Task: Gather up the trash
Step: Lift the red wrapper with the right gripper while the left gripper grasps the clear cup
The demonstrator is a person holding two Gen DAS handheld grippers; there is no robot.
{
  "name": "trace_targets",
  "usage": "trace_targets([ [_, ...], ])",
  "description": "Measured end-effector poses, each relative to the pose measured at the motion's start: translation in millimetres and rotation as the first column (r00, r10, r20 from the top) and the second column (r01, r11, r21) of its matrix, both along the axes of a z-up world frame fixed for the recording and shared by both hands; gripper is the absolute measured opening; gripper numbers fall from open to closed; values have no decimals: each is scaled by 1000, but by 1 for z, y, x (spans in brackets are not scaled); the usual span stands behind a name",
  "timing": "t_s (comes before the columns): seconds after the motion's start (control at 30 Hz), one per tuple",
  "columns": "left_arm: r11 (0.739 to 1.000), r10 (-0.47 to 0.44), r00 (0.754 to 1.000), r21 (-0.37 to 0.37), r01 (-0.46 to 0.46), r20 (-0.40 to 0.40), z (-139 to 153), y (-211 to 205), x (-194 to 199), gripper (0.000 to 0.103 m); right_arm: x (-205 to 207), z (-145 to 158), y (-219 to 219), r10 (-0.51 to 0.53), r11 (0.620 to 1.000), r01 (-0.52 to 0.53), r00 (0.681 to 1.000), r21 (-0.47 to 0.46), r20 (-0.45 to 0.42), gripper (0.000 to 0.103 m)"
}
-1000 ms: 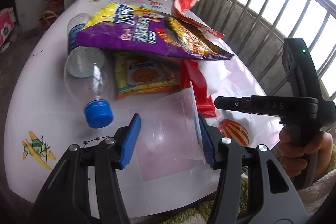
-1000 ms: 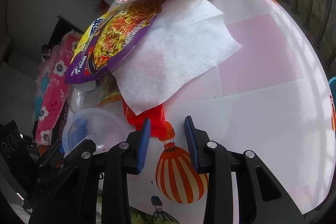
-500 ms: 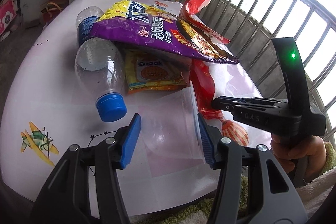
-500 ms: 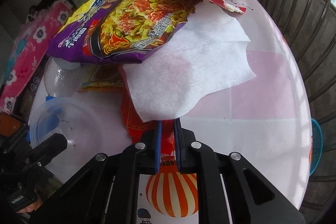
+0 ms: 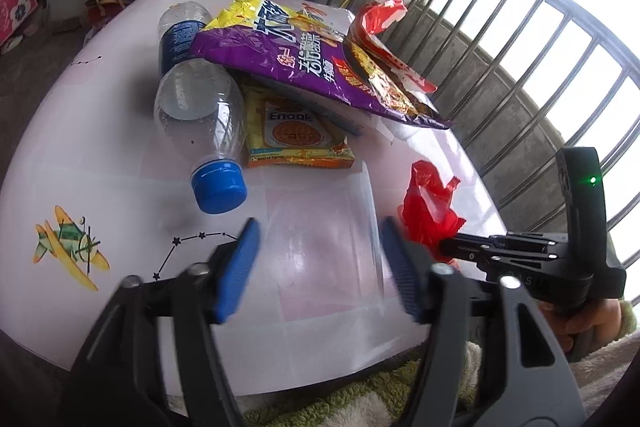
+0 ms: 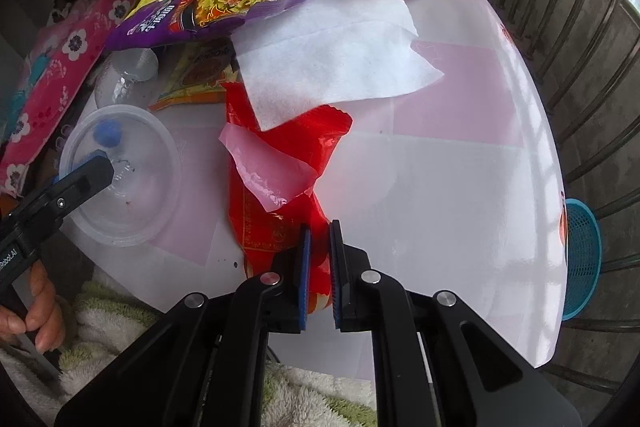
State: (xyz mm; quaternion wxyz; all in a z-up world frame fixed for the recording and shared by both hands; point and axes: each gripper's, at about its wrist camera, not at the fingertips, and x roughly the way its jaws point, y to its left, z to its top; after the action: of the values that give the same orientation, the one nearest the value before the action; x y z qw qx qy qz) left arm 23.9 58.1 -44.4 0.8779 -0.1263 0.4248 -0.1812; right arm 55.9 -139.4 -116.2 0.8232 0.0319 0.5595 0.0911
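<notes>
We have the right gripper clenched on the red wrapper, near end pinched between the pads, the rest lifting off the table. The wrapper's long axis runs straight away from the tongs, up the right view, far end tucked under the white tissue. A pale pink flap folds over its middle.

Our left gripper is opening around the clear cup; the cup sits between the pads, but we can't tell if they touch it. In the right view the cup stands mouth up, just left of the wrapper, so it lies to the left of the right tongs and close.

Coming move, we judge: carry the wrapper sideways to the cup and drop it in. Risk: the tissue drags along.

Other trash sits beyond: bottle lying with cap toward us, purple bag, yellow packet, red-white packet. Blue basket sits off the table edge by the railing.
</notes>
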Motion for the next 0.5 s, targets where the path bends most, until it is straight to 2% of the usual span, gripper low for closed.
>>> trace_targets([
  [0.17, 1000, 26, 1000, -5, -26, 16, 3, 2, -7, 83, 2, -1, -5, 1, 1000, -1, 1000, 21, 9, 11],
  [0.3, 998, 55, 998, -20, -55, 7, 2, 4, -14, 85, -6, 1, -7, -3, 999, 3, 1000, 44, 15, 18],
  [0.5, 995, 77, 996, -64, -74, 49, 9, 9, -32, 92, -14, 2, -10, -12, 998, 11, 1000, 54, 23, 18],
])
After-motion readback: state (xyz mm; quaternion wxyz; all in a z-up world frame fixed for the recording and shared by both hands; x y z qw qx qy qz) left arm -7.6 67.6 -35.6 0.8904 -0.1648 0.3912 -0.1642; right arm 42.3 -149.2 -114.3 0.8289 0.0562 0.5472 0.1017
